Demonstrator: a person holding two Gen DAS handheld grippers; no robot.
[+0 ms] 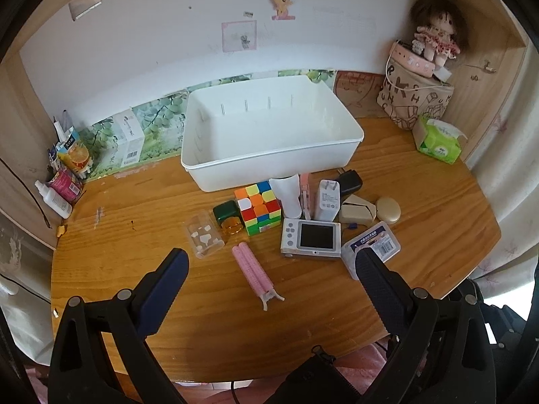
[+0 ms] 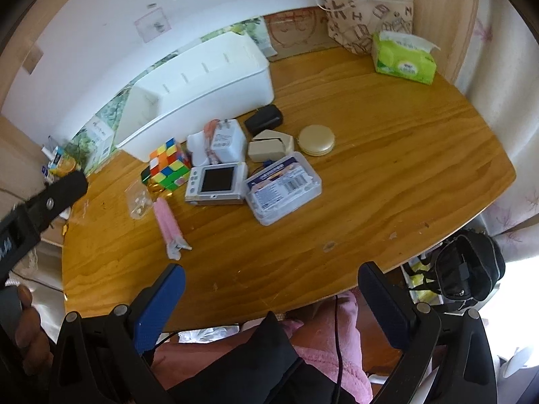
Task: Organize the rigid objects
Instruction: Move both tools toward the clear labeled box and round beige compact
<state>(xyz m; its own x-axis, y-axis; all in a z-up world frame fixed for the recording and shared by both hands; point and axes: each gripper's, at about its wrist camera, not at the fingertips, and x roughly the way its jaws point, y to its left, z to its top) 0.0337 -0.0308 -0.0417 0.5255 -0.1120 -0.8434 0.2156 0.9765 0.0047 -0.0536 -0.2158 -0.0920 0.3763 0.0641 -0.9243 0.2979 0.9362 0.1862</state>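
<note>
An empty white bin (image 1: 269, 134) (image 2: 202, 77) stands at the back of the wooden table. In front of it lies a cluster: colour cube (image 1: 258, 207) (image 2: 168, 165), green block (image 1: 225, 211), clear small box (image 1: 204, 237), pink hair clip (image 1: 254, 271) (image 2: 168, 225), white handheld device (image 1: 311, 238) (image 2: 217, 183), white charger (image 1: 327, 200) (image 2: 227, 141), black adapter (image 2: 264, 118), beige case (image 1: 357, 212) (image 2: 269, 146), round gold compact (image 1: 388, 210) (image 2: 316, 139), clear labelled box (image 1: 372, 247) (image 2: 283, 188). My left gripper (image 1: 269, 266) hangs open above the clip. My right gripper (image 2: 269, 282) is open over the table's near edge.
A printed bag (image 1: 412, 97) with a doll (image 1: 438, 30) sits back right, a green tissue pack (image 1: 439, 139) (image 2: 404, 57) beside it. Bottles and cartons (image 1: 64, 175) crowd the back left corner. A pink garment (image 2: 323, 336) lies below the table edge. The left gripper's arm (image 2: 37, 202) crosses the right view.
</note>
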